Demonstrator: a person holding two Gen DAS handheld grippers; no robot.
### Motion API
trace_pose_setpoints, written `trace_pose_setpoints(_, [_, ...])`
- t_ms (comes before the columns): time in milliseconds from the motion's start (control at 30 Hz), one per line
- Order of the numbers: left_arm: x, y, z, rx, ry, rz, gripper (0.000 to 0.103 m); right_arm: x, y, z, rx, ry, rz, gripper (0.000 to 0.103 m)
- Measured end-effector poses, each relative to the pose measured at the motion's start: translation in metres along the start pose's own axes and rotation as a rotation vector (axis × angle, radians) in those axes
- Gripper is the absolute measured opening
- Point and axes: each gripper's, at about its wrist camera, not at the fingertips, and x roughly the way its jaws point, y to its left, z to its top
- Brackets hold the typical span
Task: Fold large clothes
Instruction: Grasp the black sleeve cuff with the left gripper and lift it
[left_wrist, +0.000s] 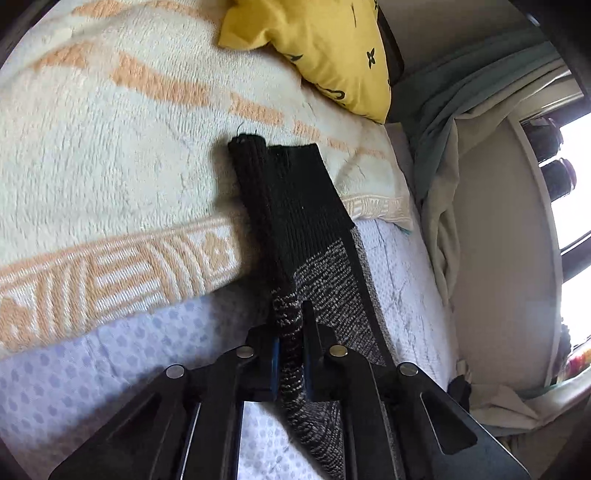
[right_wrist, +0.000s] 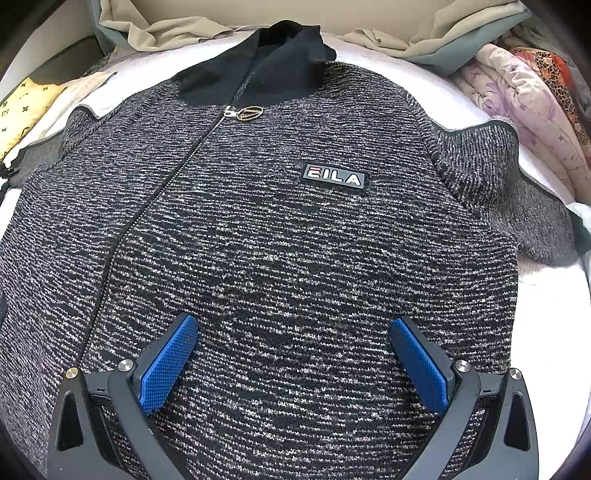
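**Sleeve pinched, body of the jacket lying flat**

The left hand-held gripper (left_wrist: 291, 354) has its jaws pressed together on a gathered ridge of the jacket's sleeve (left_wrist: 317, 266), the marled knit bunched between the blue pads. Beyond the pinch the sleeve runs out to its black ribbed cuff (left_wrist: 280, 184), which lies over the edge of a cream-and-orange blanket (left_wrist: 110, 166); a yellow pillow (left_wrist: 317, 48) sits past the cuff, further up the bed.

The right hand-held gripper (right_wrist: 293, 354) is spread wide and holds nothing, hovering over the lower chest of the zip-up knit jacket (right_wrist: 258, 240). The jacket lies face up on the bed's white sheet (right_wrist: 436, 74), zipped, its black collar (right_wrist: 266, 62) far from the gripper and the logo patch (right_wrist: 334, 179) between collar and gripper.

Judging from here, the risks sit with the left grip. Only a narrow ridge of knit is caught, so it may slip free when the sleeve is carried across the chest. If the pull is brisk while the right hand-held gripper pins nothing, the whole body could drag sideways and wrinkle. The cuff could also snag the blanket's pile and pull it along.
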Motion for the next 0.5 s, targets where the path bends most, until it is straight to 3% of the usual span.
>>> trace_pose_setpoints(100, [-0.008,-0.017,-0.002,0.022,-0.02,-0.018,0.012,-0.002,0.001,-0.003,0.0,0.002,0.0,0.103])
trace_pose_setpoints(233, [-0.026,-0.067,-0.014,0.133,-0.047,-0.068,0.011,-0.002,0.0,-0.002,0.002,0.008,0.004,0.103])
trace_pose_setpoints(500, [-0.063,-0.194,-0.086,0.393,0.016,-0.212,0.011,-0.004,-0.004,0.005,0.012,0.049,0.032,0.103])
